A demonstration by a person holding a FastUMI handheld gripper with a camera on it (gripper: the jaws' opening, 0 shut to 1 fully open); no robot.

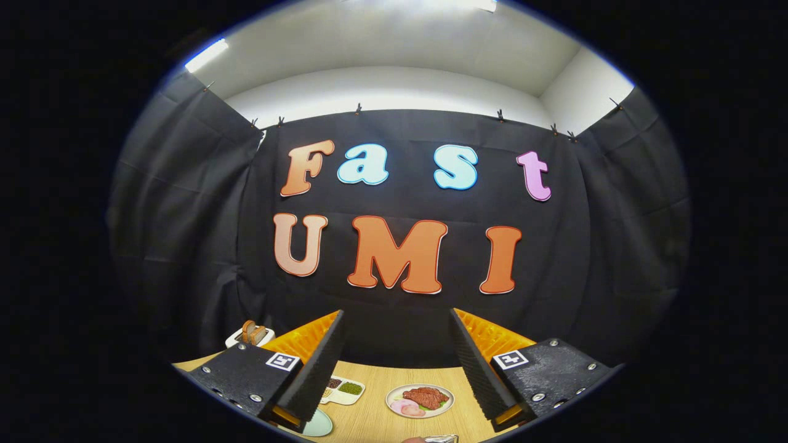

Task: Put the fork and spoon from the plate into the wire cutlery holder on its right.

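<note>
Wooden tabletop (375, 424) carries one plate of meat (420, 400) between the gripper's (397, 360) spread, empty fingers, plus one compartment dish (343, 390) and one toaster (251, 334) beside the left finger. Fork, spoon and holder cannot be made out.

No words, brand names or numbers can be read on anything laid on the tabletop (375, 412). One square black-and-white coded marker (282, 361) is carried beside one finger of the claw (396, 312), whose fingers are held wide apart, and a second marker (508, 359) beside the other.
</note>
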